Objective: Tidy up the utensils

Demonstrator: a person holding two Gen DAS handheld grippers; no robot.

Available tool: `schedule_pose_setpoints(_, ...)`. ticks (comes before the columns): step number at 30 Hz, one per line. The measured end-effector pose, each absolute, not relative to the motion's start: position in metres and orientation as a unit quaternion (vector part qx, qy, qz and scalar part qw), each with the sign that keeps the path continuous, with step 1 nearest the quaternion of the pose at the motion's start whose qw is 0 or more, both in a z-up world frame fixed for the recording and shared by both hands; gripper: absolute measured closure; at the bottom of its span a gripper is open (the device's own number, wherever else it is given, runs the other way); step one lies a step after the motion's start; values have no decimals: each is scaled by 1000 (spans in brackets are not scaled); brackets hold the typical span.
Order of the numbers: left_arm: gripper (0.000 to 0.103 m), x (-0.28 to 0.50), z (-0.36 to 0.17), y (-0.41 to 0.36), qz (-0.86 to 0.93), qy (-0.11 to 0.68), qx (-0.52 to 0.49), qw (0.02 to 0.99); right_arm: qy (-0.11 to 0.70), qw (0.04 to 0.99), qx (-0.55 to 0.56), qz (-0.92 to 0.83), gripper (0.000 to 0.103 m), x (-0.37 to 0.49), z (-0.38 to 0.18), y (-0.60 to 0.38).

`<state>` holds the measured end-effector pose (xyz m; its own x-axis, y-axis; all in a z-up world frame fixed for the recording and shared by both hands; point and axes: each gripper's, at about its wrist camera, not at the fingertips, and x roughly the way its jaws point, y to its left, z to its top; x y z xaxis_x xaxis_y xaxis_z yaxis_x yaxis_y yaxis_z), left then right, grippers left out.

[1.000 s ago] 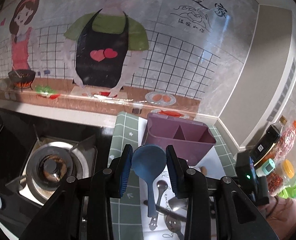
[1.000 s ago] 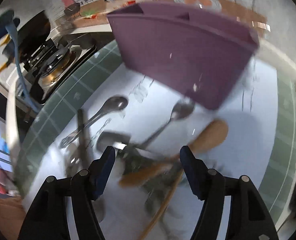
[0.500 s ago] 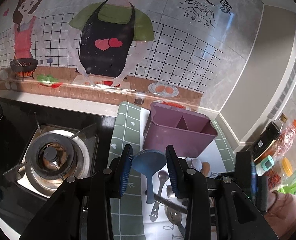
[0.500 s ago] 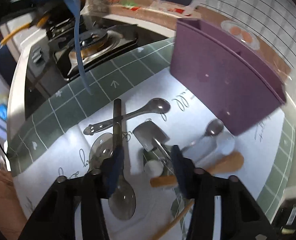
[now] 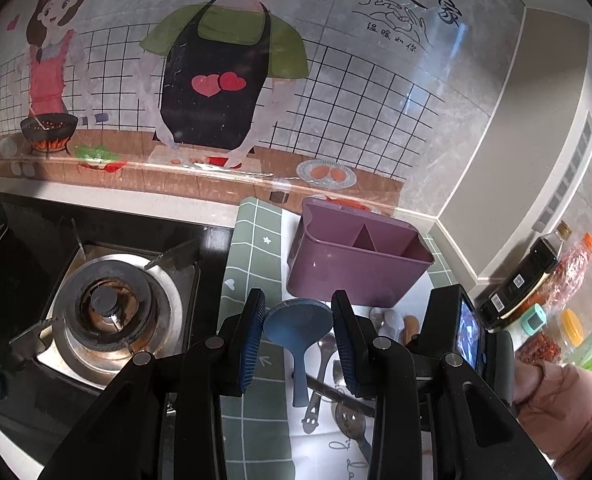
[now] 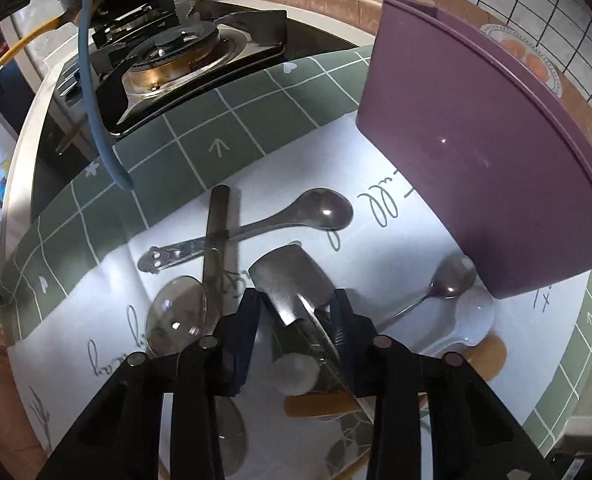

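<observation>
The left tool (image 5: 298,320) was seen raised above the table (image 6: 376,280), its pads clamped on the round head of a blue rice paddle (image 5: 298,322), the handle hanging down between the fingers. In the right wrist view that handle (image 6: 91,92) dangled at upper left, over the stove edge. A purple divided utensil holder (image 5: 356,258) stood just beyond the left tool on a green grid mat (image 5: 251,248), beside a gas burner (image 5: 109,306). The right tool (image 6: 298,300) was low over the white part of the mat, fingers set on both sides of a flat metal spatula (image 6: 291,280); whether the pads actually pressed it could not be told. A smiley-handled metal spoon (image 6: 316,212) was lying with a dark straight handle (image 6: 215,228) crossed over it. Another large spoon (image 6: 177,312) was lying left of the right tool. A small spoon (image 6: 454,276) rested with its bowl touching the holder's base, next to a white ceramic spoon (image 6: 470,316) and a wooden piece (image 6: 490,356). Bottles and jars (image 5: 536,276) were grouped at far right.
</observation>
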<state>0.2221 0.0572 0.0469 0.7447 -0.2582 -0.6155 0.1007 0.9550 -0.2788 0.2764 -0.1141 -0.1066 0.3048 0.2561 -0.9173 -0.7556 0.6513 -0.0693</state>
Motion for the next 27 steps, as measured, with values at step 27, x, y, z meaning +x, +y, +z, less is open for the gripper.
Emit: schedule_pose_setpoints(27, 68, 229, 83, 25, -137, 321, -88, 933, 371, 874, -78, 302, 93, 239, 18, -179)
